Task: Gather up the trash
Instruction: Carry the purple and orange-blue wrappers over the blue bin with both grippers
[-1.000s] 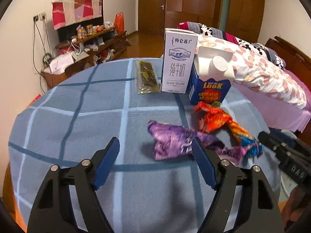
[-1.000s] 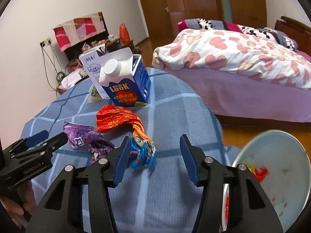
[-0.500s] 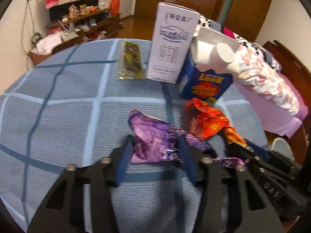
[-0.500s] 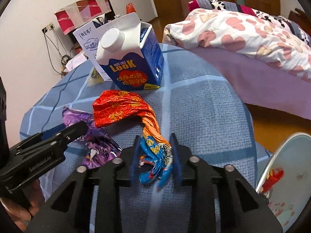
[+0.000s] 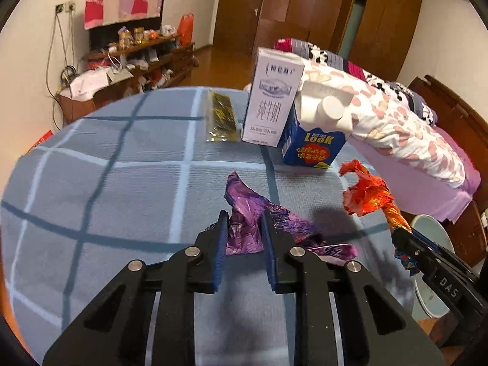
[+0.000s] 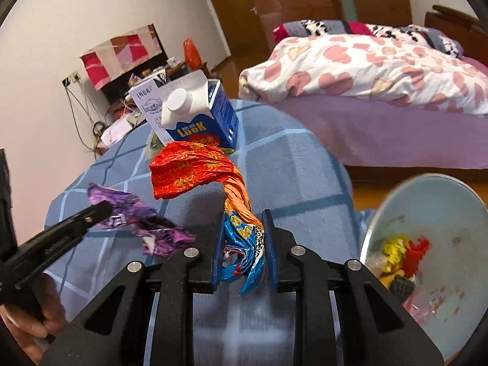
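Observation:
On the blue checked tablecloth a crumpled purple wrapper sits between the blue pads of my left gripper. The jaws are closing and the pads press on it. My right gripper is closing too, its pads pinching the blue tail of a red and orange wrapper. The red end of that wrapper stands up off the cloth over its own shadow. In the right wrist view the left gripper reaches in from the left over the purple wrapper, with a hand on its grip.
A tall white milk carton and a blue carton with a white cap stand at the back of the table, a gold packet beside them. A pale bin holding some trash stands at the table's right. A bed lies behind.
Both grippers went from wide open to pinched on their wrappers. The red and orange wrapper has come up off the cloth. The purple wrapper is bunched between the left pads.

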The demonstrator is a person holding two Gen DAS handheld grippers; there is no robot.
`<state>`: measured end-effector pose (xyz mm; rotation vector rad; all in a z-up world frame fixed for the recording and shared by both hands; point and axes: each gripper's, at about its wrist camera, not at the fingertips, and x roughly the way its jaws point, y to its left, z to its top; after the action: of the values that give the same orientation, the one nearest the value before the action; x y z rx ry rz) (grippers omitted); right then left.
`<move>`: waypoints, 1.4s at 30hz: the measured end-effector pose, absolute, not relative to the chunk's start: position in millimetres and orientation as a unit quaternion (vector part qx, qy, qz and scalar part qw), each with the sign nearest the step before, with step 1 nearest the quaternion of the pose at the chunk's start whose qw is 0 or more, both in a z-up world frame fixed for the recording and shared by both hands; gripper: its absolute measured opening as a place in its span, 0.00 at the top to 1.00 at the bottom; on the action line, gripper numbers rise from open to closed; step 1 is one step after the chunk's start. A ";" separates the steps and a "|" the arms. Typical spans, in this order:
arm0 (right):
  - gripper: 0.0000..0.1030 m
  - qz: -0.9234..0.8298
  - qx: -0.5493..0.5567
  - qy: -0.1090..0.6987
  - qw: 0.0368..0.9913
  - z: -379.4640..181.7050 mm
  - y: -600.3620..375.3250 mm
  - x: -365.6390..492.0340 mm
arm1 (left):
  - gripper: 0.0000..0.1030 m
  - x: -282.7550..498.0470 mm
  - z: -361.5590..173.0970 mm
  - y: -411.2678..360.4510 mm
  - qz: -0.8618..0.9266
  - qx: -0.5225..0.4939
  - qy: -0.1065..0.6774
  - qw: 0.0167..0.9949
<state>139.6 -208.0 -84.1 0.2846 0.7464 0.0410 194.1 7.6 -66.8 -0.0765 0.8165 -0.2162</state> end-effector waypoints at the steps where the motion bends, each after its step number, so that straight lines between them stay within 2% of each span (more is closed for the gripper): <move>1: 0.77 0.017 0.136 0.361 0.923 -82.7 -207.1 135.7 | 0.80 185.9 -63.3 10.5 -0.103 -0.034 0.391 0.914; 10: 0.77 0.015 0.135 0.337 0.932 -69.9 -199.4 90.6 | 0.80 133.4 -43.4 35.9 -0.096 -0.037 0.368 0.924; 23: 0.77 0.012 0.142 0.321 0.936 -59.6 -197.1 42.7 | 0.80 82.1 -15.9 26.0 -0.094 0.002 0.333 0.938; 42: 0.77 -0.013 0.150 0.314 0.937 -60.2 -216.3 -10.3 | 0.80 47.0 -8.7 1.9 -0.114 0.024 0.319 0.940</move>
<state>-10.3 -216.3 -60.2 0.3063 0.6411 -0.0262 47.0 1.9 -8.7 0.0496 0.6520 -0.2320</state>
